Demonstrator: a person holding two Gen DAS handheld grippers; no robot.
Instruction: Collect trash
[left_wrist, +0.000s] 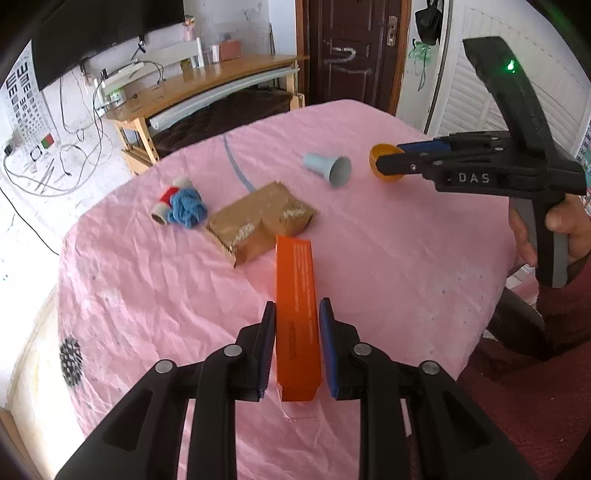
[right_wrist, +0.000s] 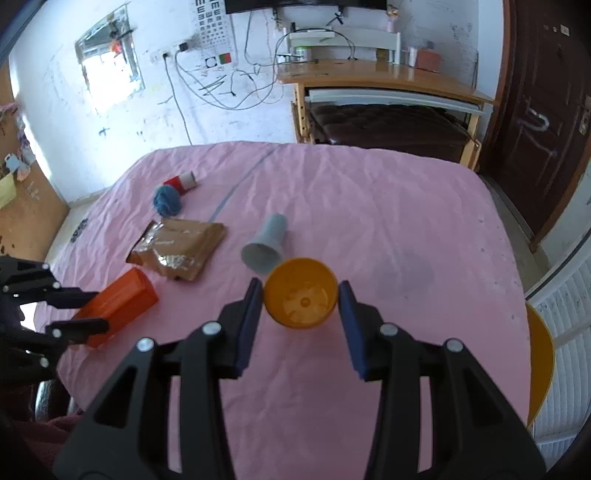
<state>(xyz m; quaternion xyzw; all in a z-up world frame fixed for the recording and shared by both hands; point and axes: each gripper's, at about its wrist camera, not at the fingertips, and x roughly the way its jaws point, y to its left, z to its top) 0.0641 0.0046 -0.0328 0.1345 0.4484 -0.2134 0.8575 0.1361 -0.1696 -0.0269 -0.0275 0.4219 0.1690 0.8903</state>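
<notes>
My left gripper (left_wrist: 297, 306) is shut on a long orange carton (left_wrist: 295, 280), its blue pads pressing both long sides near the carton's near end. From the right wrist view the same carton (right_wrist: 122, 299) sits in the left gripper (right_wrist: 101, 310) at the table's left edge. My right gripper (right_wrist: 300, 286) is shut on a yellow plastic cup (right_wrist: 301, 302), mouth facing the camera. From the left wrist view that cup (left_wrist: 388, 177) hangs above the pink cloth in the right gripper (left_wrist: 388, 155), held by a hand.
On the pink tablecloth (right_wrist: 369, 206) lie a pale grey-blue cup (right_wrist: 266, 243) on its side, a crumpled brown foil packet (right_wrist: 177, 247), a blue yarn ball (right_wrist: 167, 199) and a red-and-white tube (right_wrist: 183, 181). A yellow rim (right_wrist: 541, 350) shows at the table's right edge.
</notes>
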